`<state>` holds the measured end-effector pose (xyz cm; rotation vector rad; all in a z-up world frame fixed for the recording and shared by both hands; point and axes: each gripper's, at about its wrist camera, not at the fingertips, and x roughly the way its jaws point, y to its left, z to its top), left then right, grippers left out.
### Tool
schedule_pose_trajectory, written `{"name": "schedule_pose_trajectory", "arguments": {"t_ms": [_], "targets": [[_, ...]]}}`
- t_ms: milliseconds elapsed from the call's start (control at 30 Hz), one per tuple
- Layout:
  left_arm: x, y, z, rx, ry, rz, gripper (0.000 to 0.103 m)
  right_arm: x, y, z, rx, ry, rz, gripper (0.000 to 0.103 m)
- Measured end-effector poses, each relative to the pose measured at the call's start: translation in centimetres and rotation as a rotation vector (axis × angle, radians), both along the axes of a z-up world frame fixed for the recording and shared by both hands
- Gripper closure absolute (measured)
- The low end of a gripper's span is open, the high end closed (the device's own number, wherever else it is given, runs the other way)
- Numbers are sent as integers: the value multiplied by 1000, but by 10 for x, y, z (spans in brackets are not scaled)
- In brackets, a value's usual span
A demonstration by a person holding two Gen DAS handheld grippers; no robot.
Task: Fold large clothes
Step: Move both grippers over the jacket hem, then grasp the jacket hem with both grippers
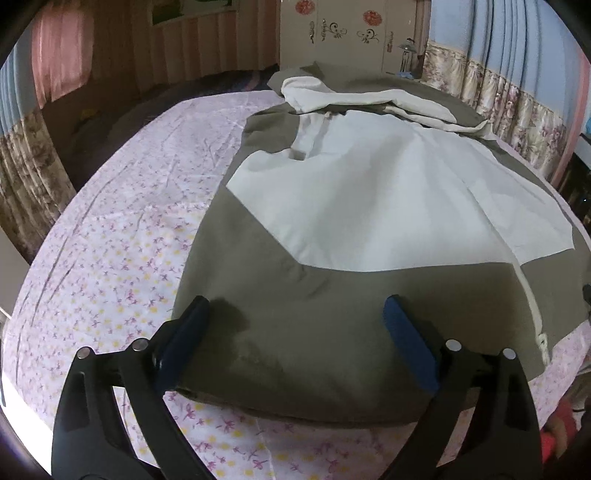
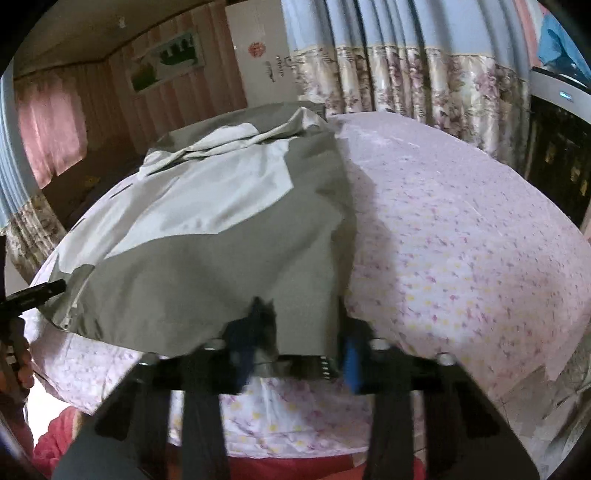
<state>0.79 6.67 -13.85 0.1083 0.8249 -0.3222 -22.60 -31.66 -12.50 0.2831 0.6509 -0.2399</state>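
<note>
A large olive and pale grey jacket (image 1: 332, 206) lies spread on the bed, hood end far away, hem near me. My left gripper (image 1: 295, 314) is open, its blue pads over the jacket's near left hem corner, not closed on it. In the right wrist view the same jacket (image 2: 221, 236) fills the left half. My right gripper (image 2: 299, 332) stands at the jacket's near right hem; the cloth hangs between its blue pads, which stand apart. The picture is blurred there. The tip of the left gripper (image 2: 37, 291) shows at the far left.
The bed has a pink flowered sheet (image 1: 110, 240), also on the right in the right wrist view (image 2: 461, 240). Flowered curtains (image 2: 424, 85) and a white wardrobe (image 1: 351, 33) stand behind the bed. Red clothing (image 2: 288, 469) is below the gripper.
</note>
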Motion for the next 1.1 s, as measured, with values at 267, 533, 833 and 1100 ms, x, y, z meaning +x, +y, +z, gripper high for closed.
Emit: {"name": "schedule_pose_trajectory", "arguments": {"t_ms": [267, 533, 833, 1100], "targets": [[-15, -9, 7, -37, 32, -47, 9, -6, -24, 63, -171, -132, -18, 92], [-17, -13, 4, -24, 36, -41, 102, 7, -39, 67, -83, -169, 30, 92], [-2, 19, 12, -55, 89, 57, 7, 16, -36, 69, -91, -164, 40, 92], [-15, 25, -1, -45, 105, 67, 4, 20, -37, 66, -89, -144, 31, 92]]}}
